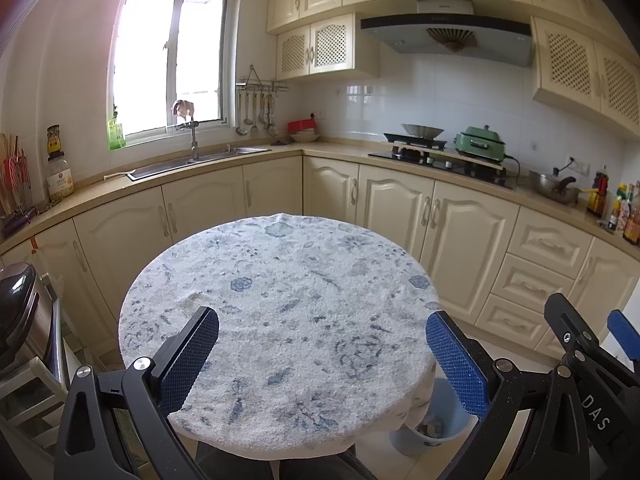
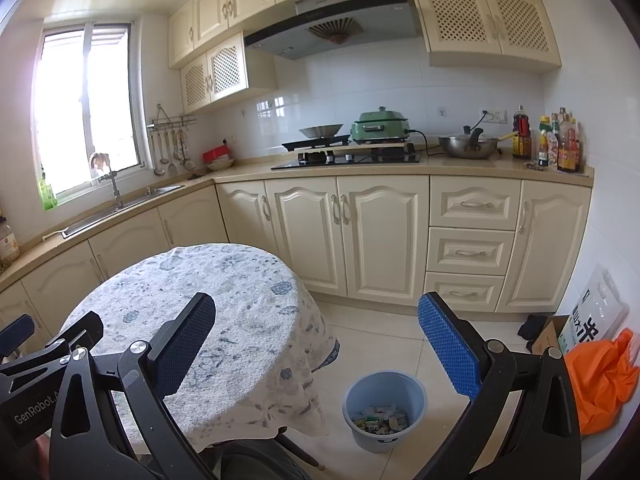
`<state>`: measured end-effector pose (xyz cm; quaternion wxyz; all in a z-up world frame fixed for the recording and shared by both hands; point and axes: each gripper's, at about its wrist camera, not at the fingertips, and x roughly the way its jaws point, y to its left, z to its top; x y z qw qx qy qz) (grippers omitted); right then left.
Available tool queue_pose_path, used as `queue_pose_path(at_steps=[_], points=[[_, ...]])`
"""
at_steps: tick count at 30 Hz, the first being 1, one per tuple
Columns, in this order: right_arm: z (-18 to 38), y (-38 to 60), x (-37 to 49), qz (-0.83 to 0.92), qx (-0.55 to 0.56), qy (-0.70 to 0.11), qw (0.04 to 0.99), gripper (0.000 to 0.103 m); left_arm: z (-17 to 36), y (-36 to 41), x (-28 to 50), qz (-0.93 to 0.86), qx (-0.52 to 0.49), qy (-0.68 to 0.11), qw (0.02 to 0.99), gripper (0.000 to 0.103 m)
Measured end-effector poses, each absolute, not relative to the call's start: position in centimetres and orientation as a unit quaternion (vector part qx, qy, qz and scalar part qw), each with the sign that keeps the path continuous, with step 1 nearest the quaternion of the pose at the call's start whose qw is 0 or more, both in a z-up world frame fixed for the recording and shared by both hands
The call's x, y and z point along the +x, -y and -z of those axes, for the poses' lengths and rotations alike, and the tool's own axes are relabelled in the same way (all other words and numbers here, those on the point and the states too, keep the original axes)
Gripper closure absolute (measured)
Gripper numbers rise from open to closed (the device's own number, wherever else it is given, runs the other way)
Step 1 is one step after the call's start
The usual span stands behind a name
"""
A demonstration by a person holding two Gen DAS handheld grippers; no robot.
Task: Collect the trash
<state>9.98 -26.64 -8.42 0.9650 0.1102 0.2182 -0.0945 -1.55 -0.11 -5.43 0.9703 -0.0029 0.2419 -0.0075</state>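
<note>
A round table [image 1: 280, 300] under a white and blue patterned cloth fills the middle of the left wrist view; nothing lies on its top. My left gripper [image 1: 322, 326] hangs open above its near half, nothing between the blue pads. On the floor to the table's right stands a blue bin [image 2: 384, 408] holding several scraps of wrappers and paper [image 2: 380, 420]; its rim peeks out under the cloth [image 1: 436, 428]. My right gripper [image 2: 316, 316] is open and empty, held above the table's right edge [image 2: 280, 320] and the bin. The other gripper's black frame shows at the side of each view.
Cream kitchen cabinets [image 2: 380, 236] line the back and left, with a sink [image 1: 192, 162], a stove [image 2: 348, 156] and bottles [image 2: 560, 144] on the counter. An orange bag [image 2: 604, 380] and a cardboard box [image 2: 548, 334] sit on the floor at the right. A steel pedal bin [image 1: 24, 312] stands at the left.
</note>
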Motion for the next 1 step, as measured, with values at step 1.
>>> queue_pose_path(at_steps=[1], points=[[8.43,26.7,9.95,0.095,0.11,-0.218,0.965,0.0,5.43,0.11,-1.54,0.007,-0.003,-0.242,0.97,0.001]])
